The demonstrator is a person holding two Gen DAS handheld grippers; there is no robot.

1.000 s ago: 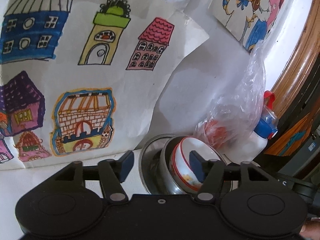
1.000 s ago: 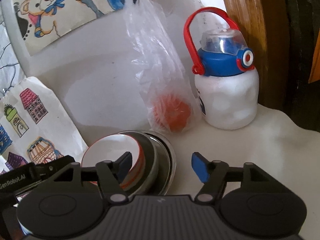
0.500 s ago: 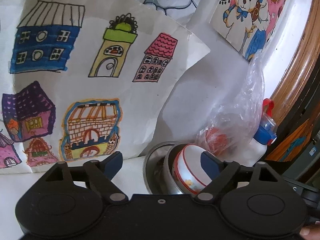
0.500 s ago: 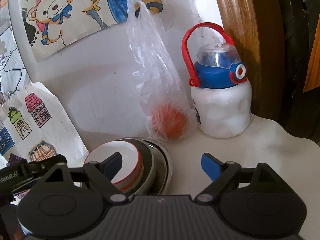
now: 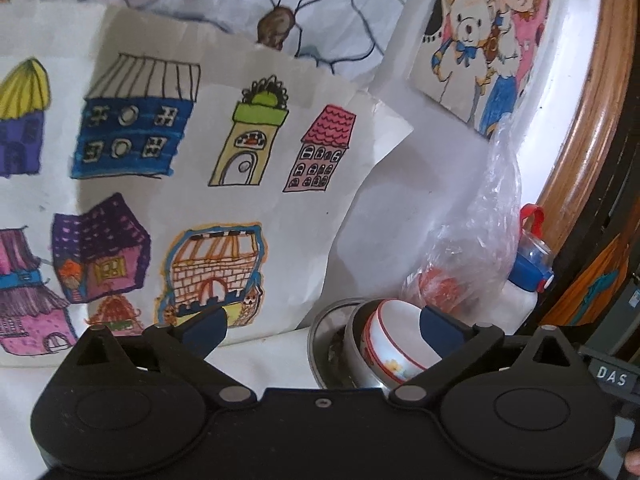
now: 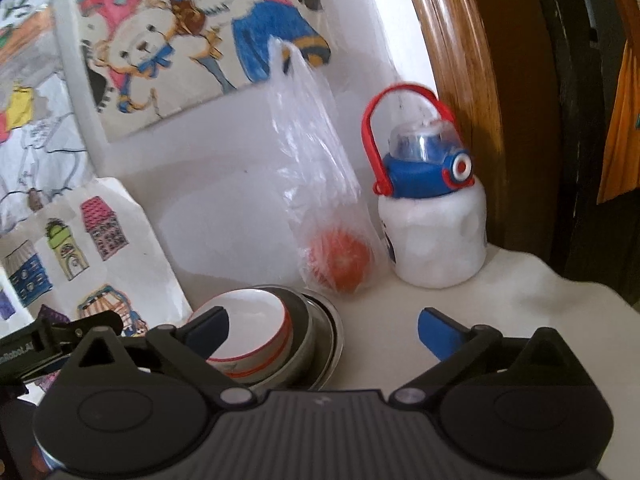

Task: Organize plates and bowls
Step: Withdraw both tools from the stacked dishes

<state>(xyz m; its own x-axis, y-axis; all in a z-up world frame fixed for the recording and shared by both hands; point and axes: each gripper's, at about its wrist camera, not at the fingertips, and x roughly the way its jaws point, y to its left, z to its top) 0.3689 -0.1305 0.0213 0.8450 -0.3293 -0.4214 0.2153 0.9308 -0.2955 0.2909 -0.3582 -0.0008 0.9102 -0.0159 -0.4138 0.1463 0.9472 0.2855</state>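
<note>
Both tongs, left gripper & right gripper, gape empty above the nested stack: white bowl w/ red rim inside steel bowl on steel plate; best to lift straight up, clear of the stack.

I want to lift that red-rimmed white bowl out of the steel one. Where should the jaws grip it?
Pinch the red-rimmed white bowl by its exposed rim from above, one jaw inside: it sits nested in the steel bowl, which covers its lower wall.
</note>
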